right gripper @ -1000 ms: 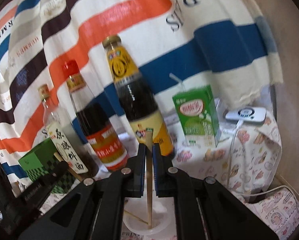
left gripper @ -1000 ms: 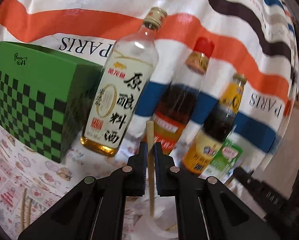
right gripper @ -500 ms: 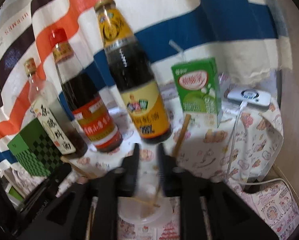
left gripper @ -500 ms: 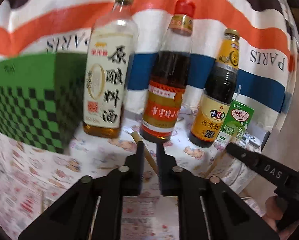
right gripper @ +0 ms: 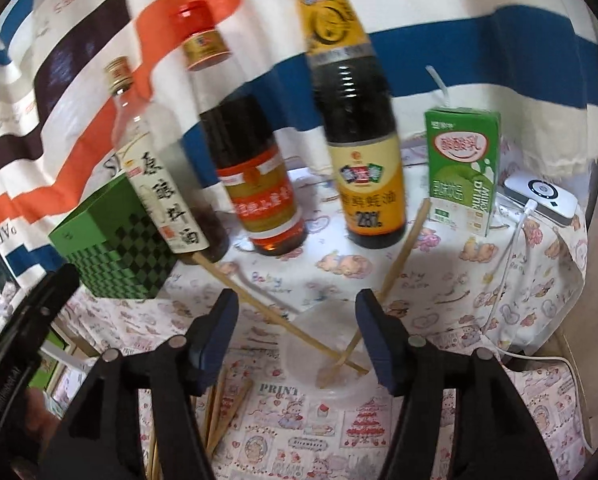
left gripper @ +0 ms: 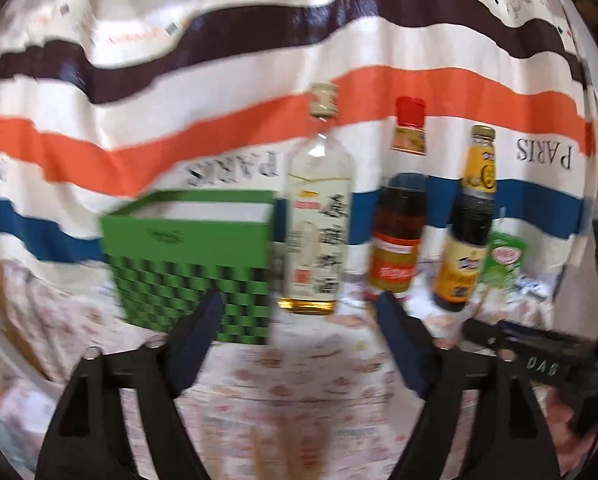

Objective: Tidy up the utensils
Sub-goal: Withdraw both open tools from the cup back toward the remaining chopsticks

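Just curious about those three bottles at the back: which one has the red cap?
The middle bottle, dark liquid with an orange-red label. The clear bottle left of it and the yellow-necked bottle on its right have gold caps.

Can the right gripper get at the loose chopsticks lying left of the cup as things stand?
Probably yes: the right gripper is open and empty, and the loose chopsticks lie uncovered under its left finger, beside the cup.

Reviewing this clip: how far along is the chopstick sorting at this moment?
Done: two chopsticks lean crossed in the clear cup. In hand: nothing; the left gripper and right gripper have just been opening, with nothing pinched. Left: several loose chopsticks lie on the tablecloth beside the cup.
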Available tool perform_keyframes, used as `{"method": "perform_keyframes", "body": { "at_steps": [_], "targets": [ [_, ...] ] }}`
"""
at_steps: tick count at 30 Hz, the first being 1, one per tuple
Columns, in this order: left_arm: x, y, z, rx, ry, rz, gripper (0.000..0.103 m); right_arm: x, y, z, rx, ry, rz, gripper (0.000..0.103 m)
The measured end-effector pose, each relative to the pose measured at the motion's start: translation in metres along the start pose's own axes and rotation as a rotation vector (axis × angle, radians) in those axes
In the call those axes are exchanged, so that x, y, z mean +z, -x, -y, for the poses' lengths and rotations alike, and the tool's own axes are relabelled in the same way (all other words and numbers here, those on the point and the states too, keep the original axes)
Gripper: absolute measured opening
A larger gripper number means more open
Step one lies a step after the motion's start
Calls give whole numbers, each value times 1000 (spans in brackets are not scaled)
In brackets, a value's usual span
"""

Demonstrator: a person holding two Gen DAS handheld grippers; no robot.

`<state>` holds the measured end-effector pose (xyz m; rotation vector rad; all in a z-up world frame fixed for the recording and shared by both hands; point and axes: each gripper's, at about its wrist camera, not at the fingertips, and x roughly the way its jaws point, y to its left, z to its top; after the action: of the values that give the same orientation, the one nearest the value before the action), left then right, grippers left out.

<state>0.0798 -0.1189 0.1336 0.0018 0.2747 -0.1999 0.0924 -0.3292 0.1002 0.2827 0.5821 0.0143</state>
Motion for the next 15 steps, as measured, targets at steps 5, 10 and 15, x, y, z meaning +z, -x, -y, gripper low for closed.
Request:
{"method": "perform_keyframes", "body": {
  "at_steps": [5, 10, 15],
  "targets": [
    [-14, 29, -24, 139, 27, 47, 103, -4, 19, -24, -29, 84, 56, 61],
    [-30, 31, -53, 112, 79, -35, 103, -10, 38, -43, -10, 147, 102, 63],
    [-45, 16, -68, 99, 68, -136, 103, -22, 38, -49, -55, 201, 75, 64]
  ]
}}
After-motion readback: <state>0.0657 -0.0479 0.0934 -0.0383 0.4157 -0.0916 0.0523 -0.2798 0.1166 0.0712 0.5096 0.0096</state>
